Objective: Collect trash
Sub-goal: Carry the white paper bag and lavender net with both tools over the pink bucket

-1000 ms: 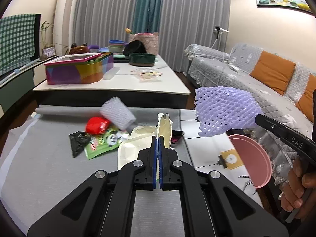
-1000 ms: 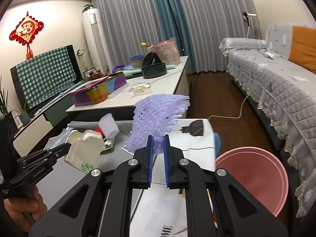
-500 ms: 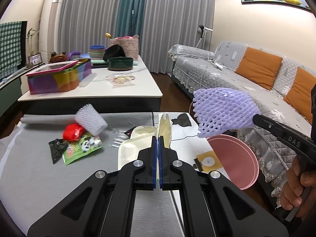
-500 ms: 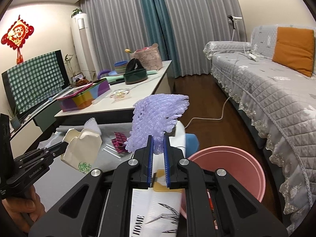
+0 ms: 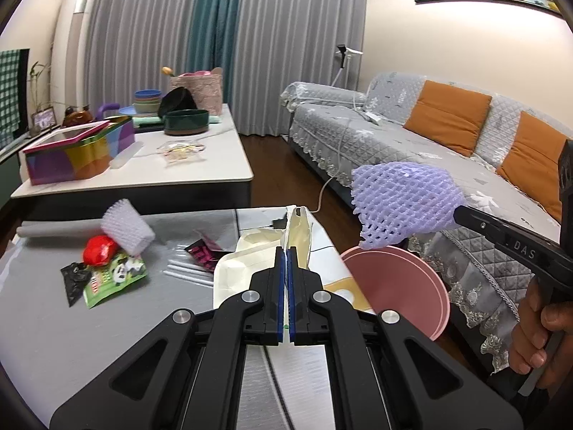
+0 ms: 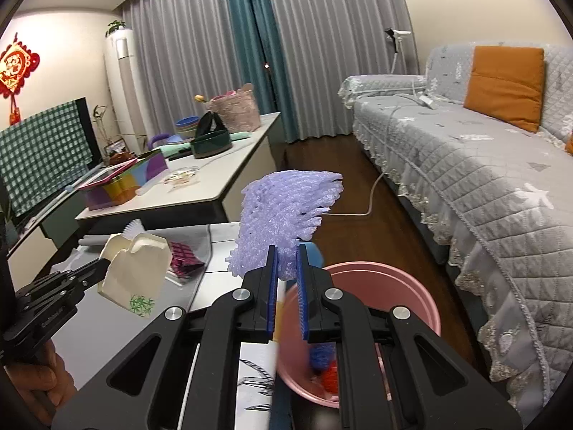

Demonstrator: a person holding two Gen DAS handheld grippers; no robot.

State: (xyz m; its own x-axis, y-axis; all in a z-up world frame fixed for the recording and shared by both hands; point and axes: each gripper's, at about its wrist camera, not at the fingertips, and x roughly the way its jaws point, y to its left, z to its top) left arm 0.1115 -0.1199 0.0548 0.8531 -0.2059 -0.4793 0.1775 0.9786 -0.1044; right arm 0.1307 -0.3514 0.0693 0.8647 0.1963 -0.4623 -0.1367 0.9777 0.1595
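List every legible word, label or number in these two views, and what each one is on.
". DAS": on the right gripper's black finger, left wrist view.
Small white lettering on the left gripper's body, right wrist view: too blurred to read.
Green snack packet with panda print: text unreadable.
Red wall ornament: character not legible.

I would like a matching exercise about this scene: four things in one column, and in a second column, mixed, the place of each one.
Things:
1. purple foam net sleeve
2. cream paper takeaway box
3. pink plastic bucket
4. white foam net sleeve

Places:
A. lying on the grey table beside a red wrapper
B. held in the right tool
C. on the floor beside the sofa
D. held in the left tool

Pairs: 1-B, 2-D, 3-C, 4-A
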